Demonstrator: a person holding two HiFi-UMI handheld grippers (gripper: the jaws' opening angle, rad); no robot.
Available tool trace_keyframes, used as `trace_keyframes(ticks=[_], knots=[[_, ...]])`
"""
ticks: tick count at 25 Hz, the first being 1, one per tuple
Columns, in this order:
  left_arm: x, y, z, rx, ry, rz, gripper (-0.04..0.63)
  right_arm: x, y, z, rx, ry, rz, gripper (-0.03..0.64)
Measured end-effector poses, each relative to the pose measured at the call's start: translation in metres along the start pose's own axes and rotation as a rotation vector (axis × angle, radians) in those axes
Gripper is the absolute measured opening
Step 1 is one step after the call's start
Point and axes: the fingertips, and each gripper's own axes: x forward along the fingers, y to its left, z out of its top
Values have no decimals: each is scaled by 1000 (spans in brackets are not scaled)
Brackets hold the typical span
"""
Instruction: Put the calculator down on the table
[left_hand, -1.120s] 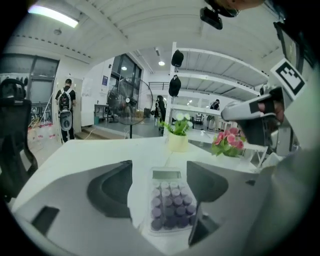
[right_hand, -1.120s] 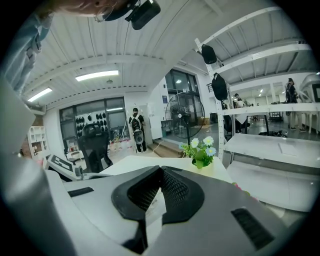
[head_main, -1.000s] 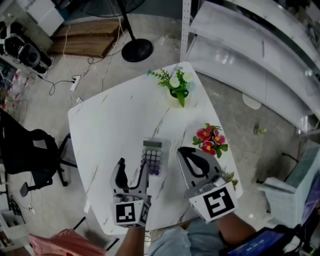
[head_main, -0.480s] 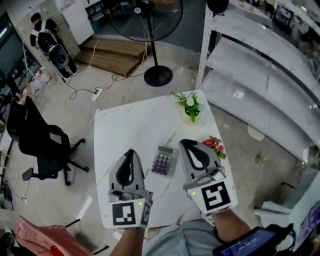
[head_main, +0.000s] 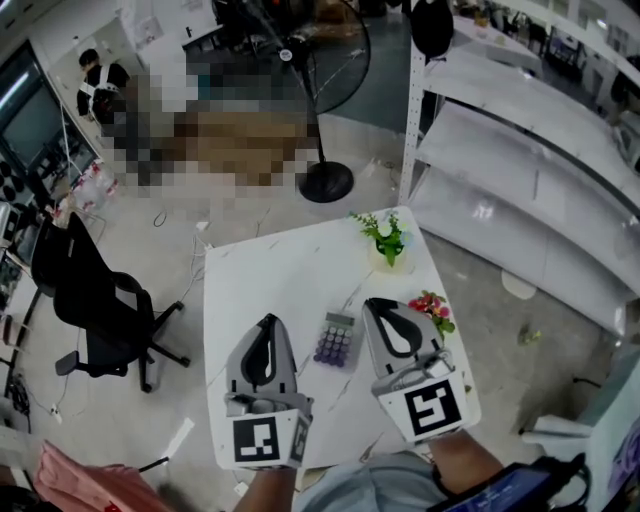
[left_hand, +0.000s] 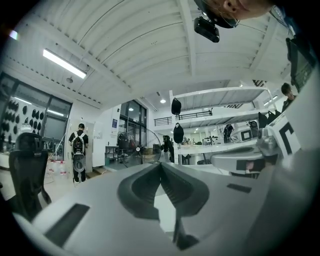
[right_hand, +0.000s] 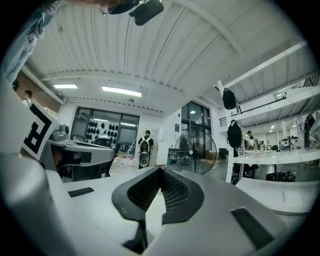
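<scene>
The calculator, grey with purple keys, lies flat on the white marble table, between and below my two grippers. My left gripper hovers well above the table to the calculator's left, jaws shut with nothing in them. My right gripper hovers to its right, also shut and empty. In the left gripper view the left gripper points level across the room, its jaws meeting at the tip. In the right gripper view the right gripper does the same. Neither gripper view shows the calculator.
A green potted plant stands at the table's far corner and red flowers at its right edge. A black office chair is left of the table, a floor fan beyond it, white shelving to the right.
The left gripper's jaws, open beside the calculator a second ago, have shut empty. Both grippers have risen away from the table and the calculator stays lying on it.
</scene>
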Motion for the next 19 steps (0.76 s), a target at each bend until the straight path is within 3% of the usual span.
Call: trace_keyframes(ticks=[9, 14, 19], knots=[[2, -6, 1, 2, 2, -24, 8, -3, -3, 2, -3, 0, -11, 15], [7, -10, -10, -9, 62, -25, 8, 0, -7, 0, -1, 4, -9, 15], [15, -10, -12, 4, 23, -35, 8, 5, -10, -7, 3, 7, -8, 15]])
